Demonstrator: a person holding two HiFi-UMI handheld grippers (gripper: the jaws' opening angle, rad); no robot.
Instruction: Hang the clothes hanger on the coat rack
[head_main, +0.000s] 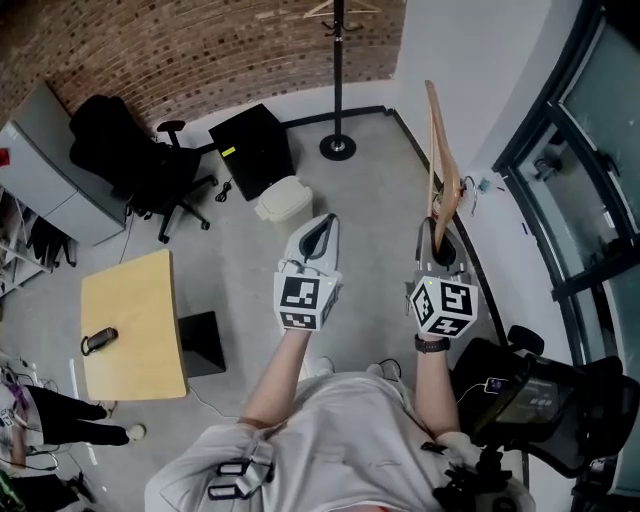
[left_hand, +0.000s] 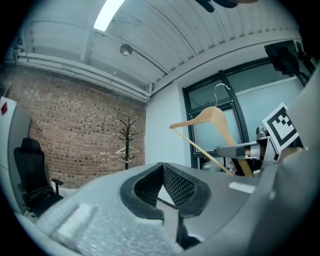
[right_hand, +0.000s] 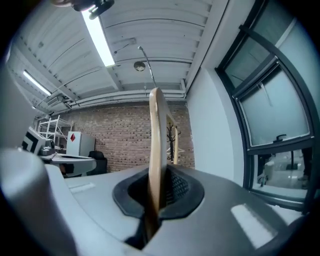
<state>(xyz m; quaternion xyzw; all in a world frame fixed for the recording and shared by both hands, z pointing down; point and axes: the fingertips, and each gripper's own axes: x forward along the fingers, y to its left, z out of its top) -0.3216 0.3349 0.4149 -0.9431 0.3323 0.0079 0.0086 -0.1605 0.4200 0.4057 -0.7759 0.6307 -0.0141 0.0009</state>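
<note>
You've got the wooden hanger (head_main: 437, 150) in your right gripper (head_main: 438, 228), and it's a firm pinch. In the right gripper view the jaws are pressed onto the lower end of the wood, which stands upright between them. Its metal hook (right_hand: 145, 55) points up toward the ceiling. The hanger is up in the air in front of you on your right, close to the white wall and the windows, touching nothing but those jaws.

Your left gripper (head_main: 322, 226) is out level beside it. Its jaws are pressed together and there's nothing between them.

Now the target: the coat rack (head_main: 337, 80) stands at the far edge of the floor against the brick wall, near the corner with the white wall. It's well apart from you, with bare floor in between. One pale hanger (left_hand: 125, 149) already hangs on it.

So the pick-up looks done and the hanging hasn't started. My read is that you have to cross the floor, lift the hook over a free peg, let it settle, and only then let go. The hook faces up now, so it will likely need tipping toward the peg.
</note>
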